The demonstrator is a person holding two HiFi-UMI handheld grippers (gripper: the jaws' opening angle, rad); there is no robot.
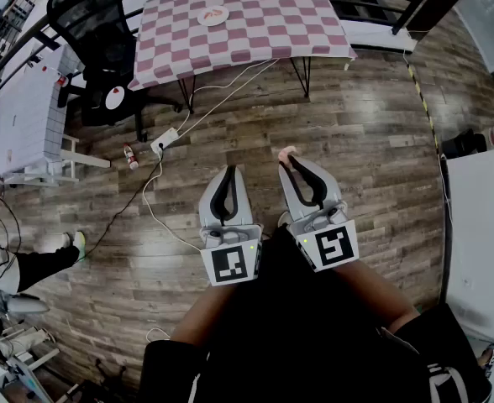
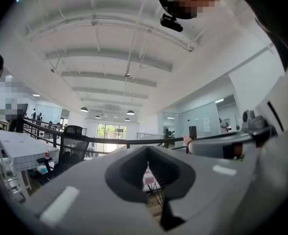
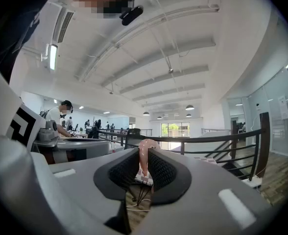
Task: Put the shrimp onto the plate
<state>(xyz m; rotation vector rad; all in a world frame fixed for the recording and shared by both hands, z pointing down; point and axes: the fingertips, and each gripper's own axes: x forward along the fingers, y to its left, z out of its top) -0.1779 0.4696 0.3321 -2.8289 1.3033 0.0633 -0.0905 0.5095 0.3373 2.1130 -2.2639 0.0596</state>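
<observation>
My right gripper [image 1: 291, 159] is shut on a pink shrimp [image 1: 286, 152], which sticks out past its tips; in the right gripper view the shrimp [image 3: 145, 155] stands pinched between the dark pads. My left gripper [image 1: 228, 173] is shut with nothing in it, held beside the right one above the wooden floor; its jaws [image 2: 147, 173] meet in the left gripper view. Far ahead, a white plate [image 1: 213, 15] with something orange on it lies on a table with a pink checked cloth [image 1: 255, 32].
A black office chair [image 1: 91, 23] stands left of the checked table. A white table [image 1: 28, 112] is at the left, another white surface [image 1: 482, 225] at the right. A power strip with cables [image 1: 165, 141] and a small bottle [image 1: 130, 155] lie on the floor.
</observation>
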